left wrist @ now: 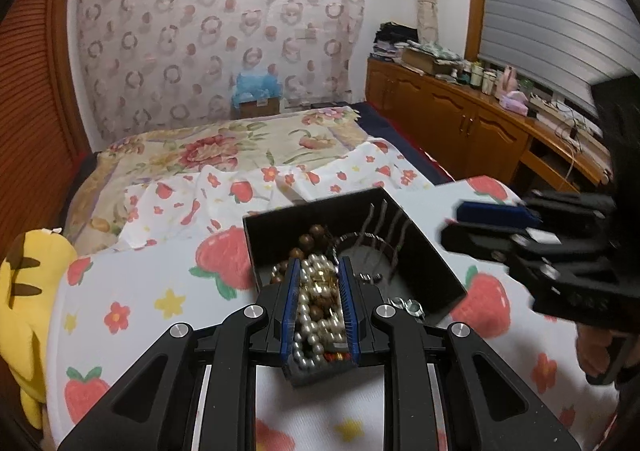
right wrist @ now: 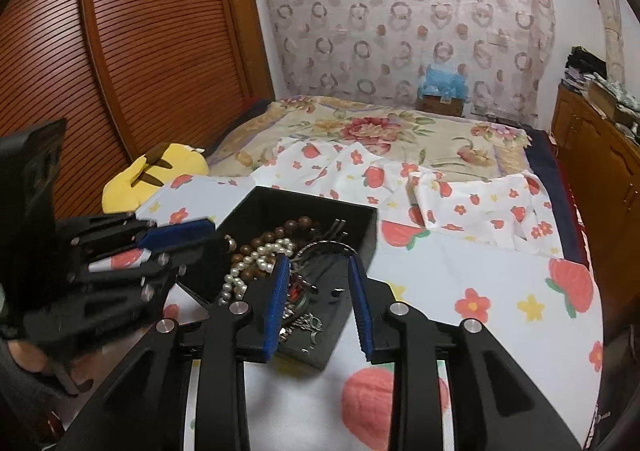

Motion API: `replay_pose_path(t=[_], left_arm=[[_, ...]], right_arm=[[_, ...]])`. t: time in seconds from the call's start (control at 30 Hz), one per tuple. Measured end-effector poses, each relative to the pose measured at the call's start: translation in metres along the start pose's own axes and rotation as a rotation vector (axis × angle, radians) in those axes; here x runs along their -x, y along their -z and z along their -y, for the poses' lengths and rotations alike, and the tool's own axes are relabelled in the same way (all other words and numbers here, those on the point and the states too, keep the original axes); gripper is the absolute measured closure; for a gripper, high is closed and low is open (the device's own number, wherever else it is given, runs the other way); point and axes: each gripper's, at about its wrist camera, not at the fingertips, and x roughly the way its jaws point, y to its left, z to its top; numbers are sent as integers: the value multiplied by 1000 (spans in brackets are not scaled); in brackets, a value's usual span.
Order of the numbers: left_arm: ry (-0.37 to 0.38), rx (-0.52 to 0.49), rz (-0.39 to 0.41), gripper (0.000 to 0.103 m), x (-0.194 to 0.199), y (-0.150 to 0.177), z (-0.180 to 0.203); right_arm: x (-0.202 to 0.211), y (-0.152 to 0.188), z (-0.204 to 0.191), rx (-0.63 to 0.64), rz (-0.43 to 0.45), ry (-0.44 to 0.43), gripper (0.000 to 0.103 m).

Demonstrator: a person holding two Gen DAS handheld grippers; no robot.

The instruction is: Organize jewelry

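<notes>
While both hand-held grippers hover over the bed, a black open box [left wrist: 356,251] sits on a white sheet printed with strawberries and flowers [left wrist: 152,291], and the jewelry lies heaped inside it. Left gripper [left wrist: 320,271]: its blue-padded jaws stand close together, clenched on a strand of white pearls [left wrist: 316,315] that runs up between the pads; gold-coloured beads show mixed in with the strand. Brown wooden beads [left wrist: 308,241] lie behind the pearls toward the far-left corner of the box, and thin dark metal pins [left wrist: 384,223] lean against the far wall. A small silver piece [left wrist: 412,307] rests at the near right edge of the box. Right gripper [right wrist: 318,271]: jaws parted above the near part of the box, pads pressing on nothing, released. Below and between them lies a tangle of small metal trinkets [right wrist: 304,319] on the box floor; whether any chain touches the pads I cannot tell. From the right-hand camera the left gripper appears blurred at the box's left rim. A yellow plush toy [right wrist: 160,171] lies at the sheet's left edge, beside a slatted wooden wardrobe door [right wrist: 132,51]. A floral bedspread [right wrist: 380,131] covers the far half of the bed; a patterned curtain [left wrist: 216,19] hangs behind. Wooden cabinets [left wrist: 460,115] line the right wall under a window blind.
</notes>
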Motion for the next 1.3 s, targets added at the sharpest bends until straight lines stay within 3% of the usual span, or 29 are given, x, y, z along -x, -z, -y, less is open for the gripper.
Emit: replay_pose_path(t=[0.4, 0.47, 0.53, 0.6, 0.67, 0.77, 1.07, 1.3], left_arm=[[-23, 26, 26, 81, -9, -18, -4], [-45, 30, 33, 51, -2, -13, -4], [-61, 33, 45, 43, 5, -7, -3], [-74, 36, 44, 33, 13, -1, -3], [-94, 43, 58, 16, 22, 6, -4], [-110, 47, 76, 9, 40, 19, -2], [-146, 63, 90, 8, 85, 58, 7], [-146, 98, 105, 8, 117, 77, 8]], right_arm=[[34, 22, 7, 2, 41, 25, 70], [38, 25, 6, -4, 53, 26, 70], [43, 29, 4, -10, 66, 27, 69], [49, 33, -2, -2, 83, 54, 61], [56, 34, -8, 2, 103, 68, 52], [70, 39, -16, -1, 137, 96, 38], [113, 66, -37, -35, 242, 131, 4], [137, 92, -46, -67, 270, 210, 2]])
